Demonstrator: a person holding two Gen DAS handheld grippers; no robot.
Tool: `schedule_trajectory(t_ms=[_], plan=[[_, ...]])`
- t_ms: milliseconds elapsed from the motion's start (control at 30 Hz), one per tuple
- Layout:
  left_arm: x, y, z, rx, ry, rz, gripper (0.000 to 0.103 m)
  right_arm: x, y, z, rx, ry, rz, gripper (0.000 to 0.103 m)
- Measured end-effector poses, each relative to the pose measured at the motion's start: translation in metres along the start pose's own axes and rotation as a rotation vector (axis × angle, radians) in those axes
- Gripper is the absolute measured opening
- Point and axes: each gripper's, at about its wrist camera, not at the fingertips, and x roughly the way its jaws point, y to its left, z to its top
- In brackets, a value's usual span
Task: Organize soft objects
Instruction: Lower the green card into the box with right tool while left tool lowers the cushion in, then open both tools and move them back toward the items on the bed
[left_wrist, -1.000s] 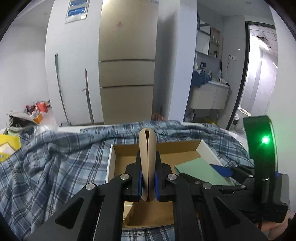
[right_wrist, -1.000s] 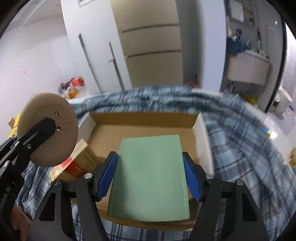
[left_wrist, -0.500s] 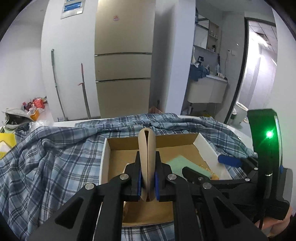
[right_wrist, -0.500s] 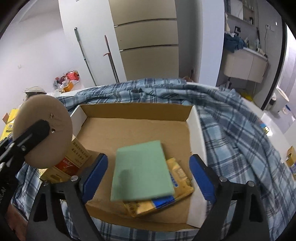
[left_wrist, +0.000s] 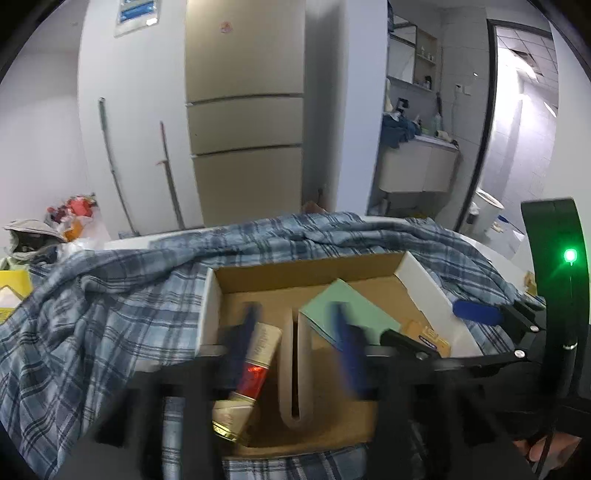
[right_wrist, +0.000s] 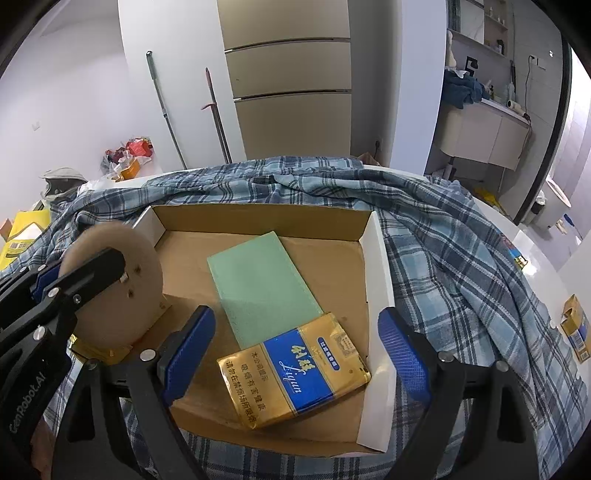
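Observation:
An open cardboard box (right_wrist: 376, 266) sits on a blue plaid cloth (right_wrist: 461, 266). A green pad (right_wrist: 264, 284) lies flat inside it, partly on a gold and blue pack (right_wrist: 295, 373). My right gripper (right_wrist: 291, 358) is open and empty above the box's near edge. My left gripper (left_wrist: 295, 336) is open, its fingers blurred; the folded beige round pad (left_wrist: 295, 369) stands on edge in the box between them. That pad also shows in the right wrist view (right_wrist: 122, 284), beside the left gripper's finger (right_wrist: 85, 273). A red and gold pack (left_wrist: 247, 380) lies left of it.
A tall beige cabinet (right_wrist: 291, 81) and two poles (right_wrist: 166, 110) stand against the back wall. A small gold and blue box (right_wrist: 574, 332) lies on the white table at right. Yellow packaging (right_wrist: 22, 236) and clutter lie at left.
My left gripper has opened and let go of the beige round pad, which now stands low in the box. My right gripper has drawn back from the released green pad.

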Motion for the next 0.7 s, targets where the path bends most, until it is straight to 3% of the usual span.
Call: schedule_trajectory(t_ms=[367,633,700], plan=[[-0.027,0.008,0.014,0.005,-0.054,0.003,0.069,-0.011,0.000,0.003,0.011,-0.018,0.006,0.089],[-0.099,0.009,0.027,0.017,-0.161,0.009,0.069,-0.071,0.013,0.000,-0.016,-0.114,0.044,0.089],[-0.125,0.009,0.023,0.019,-0.231,0.010,0.069,-0.089,0.017,-0.003,-0.019,-0.140,0.059,0.089]])
